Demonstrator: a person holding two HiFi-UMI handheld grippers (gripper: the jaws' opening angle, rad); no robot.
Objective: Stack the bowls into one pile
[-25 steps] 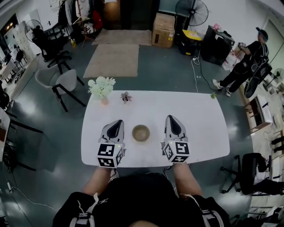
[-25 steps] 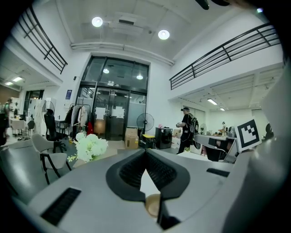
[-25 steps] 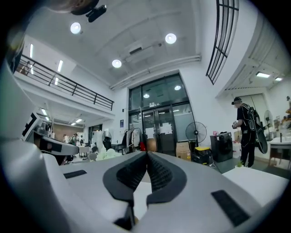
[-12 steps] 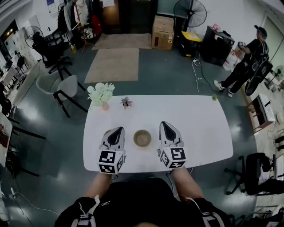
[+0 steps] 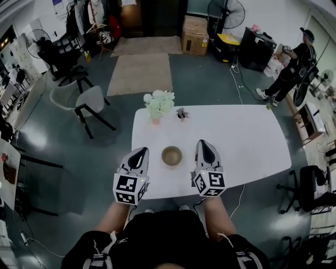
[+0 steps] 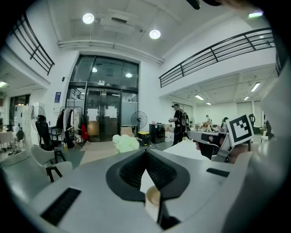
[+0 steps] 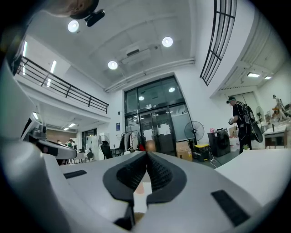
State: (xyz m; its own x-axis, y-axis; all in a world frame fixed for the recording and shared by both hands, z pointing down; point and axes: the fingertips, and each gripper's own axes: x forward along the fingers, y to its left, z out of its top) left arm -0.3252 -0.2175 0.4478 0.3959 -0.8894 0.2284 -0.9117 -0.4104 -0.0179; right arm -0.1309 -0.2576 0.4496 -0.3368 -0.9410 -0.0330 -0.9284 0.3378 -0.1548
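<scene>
A single tan bowl (image 5: 171, 156) sits upright on the white table (image 5: 247, 142), near its front left part. My left gripper (image 5: 143, 153) lies to the bowl's left, over the table's left edge, and it is shut and empty. My right gripper (image 5: 203, 145) lies to the bowl's right, also shut with nothing held. Neither touches the bowl. In the left gripper view the jaws (image 6: 145, 154) meet, and the bowl (image 6: 153, 196) shows below them. The right gripper view shows its jaws (image 7: 146, 157) pressed together.
A pot of white flowers (image 5: 159, 103) and a small dark plant (image 5: 182, 113) stand at the table's far left. A grey chair (image 5: 86, 102) is on the floor to the left. A person (image 5: 294, 65) stands far right, beside a fan (image 5: 229, 11) and boxes.
The table, flowers and plant now sit further right in the head view. The bowl and both grippers now lie nearer the table's left end. Both grippers stay shut.
</scene>
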